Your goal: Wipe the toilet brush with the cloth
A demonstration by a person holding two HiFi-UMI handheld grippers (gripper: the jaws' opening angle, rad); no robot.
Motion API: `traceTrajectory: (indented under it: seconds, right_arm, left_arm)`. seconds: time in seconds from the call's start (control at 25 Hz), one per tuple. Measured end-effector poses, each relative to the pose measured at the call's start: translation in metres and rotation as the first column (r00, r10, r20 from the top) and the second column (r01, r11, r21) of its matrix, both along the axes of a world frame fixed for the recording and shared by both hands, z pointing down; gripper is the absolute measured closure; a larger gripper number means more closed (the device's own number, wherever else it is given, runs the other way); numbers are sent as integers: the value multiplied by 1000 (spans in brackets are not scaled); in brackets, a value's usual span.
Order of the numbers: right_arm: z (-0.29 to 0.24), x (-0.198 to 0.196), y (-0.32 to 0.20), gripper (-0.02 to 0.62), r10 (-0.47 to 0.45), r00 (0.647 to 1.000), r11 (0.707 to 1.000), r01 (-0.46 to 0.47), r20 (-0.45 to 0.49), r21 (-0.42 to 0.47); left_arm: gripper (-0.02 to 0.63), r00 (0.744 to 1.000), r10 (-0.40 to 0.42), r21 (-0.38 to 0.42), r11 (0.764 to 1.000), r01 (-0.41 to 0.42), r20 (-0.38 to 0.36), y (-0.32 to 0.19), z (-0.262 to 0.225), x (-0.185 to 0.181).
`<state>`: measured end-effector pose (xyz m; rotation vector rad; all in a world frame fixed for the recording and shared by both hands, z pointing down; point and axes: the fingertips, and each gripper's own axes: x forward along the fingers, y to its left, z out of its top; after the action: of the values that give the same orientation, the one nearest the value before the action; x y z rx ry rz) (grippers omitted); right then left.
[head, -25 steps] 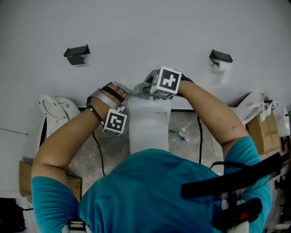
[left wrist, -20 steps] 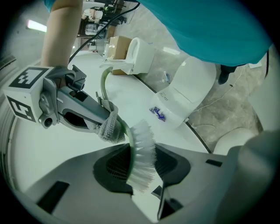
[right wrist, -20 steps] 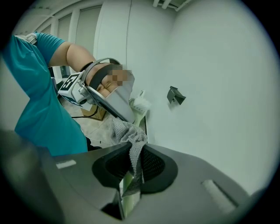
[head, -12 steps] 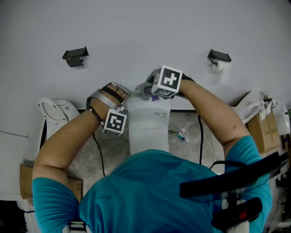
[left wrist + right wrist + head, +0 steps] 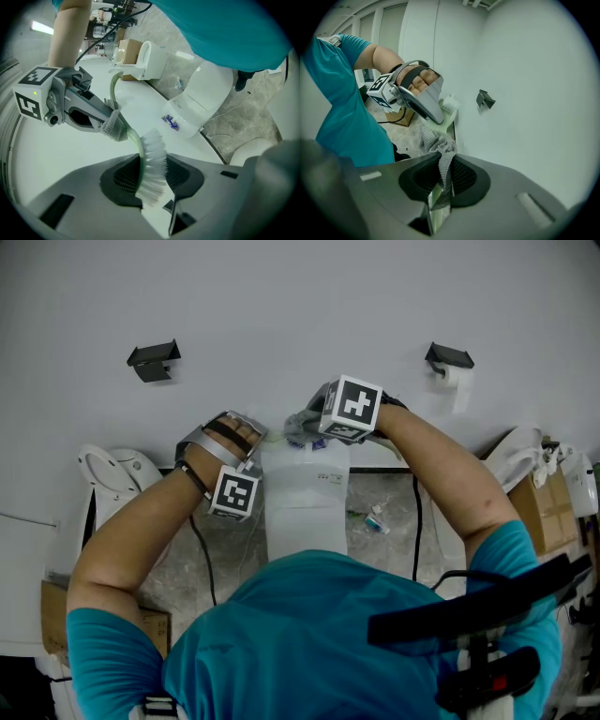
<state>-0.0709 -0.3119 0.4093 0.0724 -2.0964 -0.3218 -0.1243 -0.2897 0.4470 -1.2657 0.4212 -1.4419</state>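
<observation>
Two grips on: L gripper (image 5: 152, 177) jaws pinch brush (image 5: 152, 157) at bristle head; R gripper (image 5: 443, 180) jaws pinch cloth (image 5: 439, 152), cloth touching brush handle, over tank (image 5: 305, 498).

Both forearms raised, angled inward; left gripper (image 5: 152, 176) and right gripper (image 5: 440, 180) close together, each with jaws clamped

The toilet brush (image 5: 153, 157) has white bristles and a pale green, curved, translucent handle. Its bristle head is pinched between the jaws of the left hand-held gripper (image 5: 152, 183), with the handle rising away in mid-air. The grey mesh cloth (image 5: 114, 127), clamped in the right hand-held gripper (image 5: 442, 180), is bunched around the handle just beyond the bristles.
</observation>
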Motion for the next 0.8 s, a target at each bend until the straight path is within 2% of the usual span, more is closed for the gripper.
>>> traceTrajectory:
  seconds: [0.12, 0.28, 0.4, 0.52, 0.6, 0.72, 0.8]
  right_arm:
    - [-1, 4, 0, 549, -2, 1000, 1000, 2, -7, 2]
    - [-1, 9, 0, 549, -1, 1000, 1000, 1, -12, 2]
    - [-2, 12, 0, 549, 4, 1000, 1000, -4, -9, 0]
    - [-2, 15, -1, 549, 8, 1000, 1000, -8, -13, 1]
    - [-2, 18, -2, 549, 11, 1000, 1000, -11, -16, 3]
    - [-2, 22, -3, 549, 17, 1000, 1000, -17, -16, 3]
    - [-3, 26, -4, 549, 22, 1000, 1000, -22, -18, 5]
  left_arm:
    - [465, 1000, -4, 9, 1000, 4, 14, -1, 0, -2]
    - [465, 1000, -3, -11, 1000, 2, -23, 3, 0, 1]
    - [465, 1000, -6, -4, 1000, 6, -16, 2, -1, -2]
    - [466, 996, 0, -46, 999, -4, -90, 8, -1, 5]
    - [466, 997, -3, -40, 999, 0, -73, 7, -1, 2]
    - [465, 1000, -17, 18, 1000, 16, 15, -1, -3, -12]
    - [466, 999, -18, -22, 1000, 17, -41, 5, -3, -7]
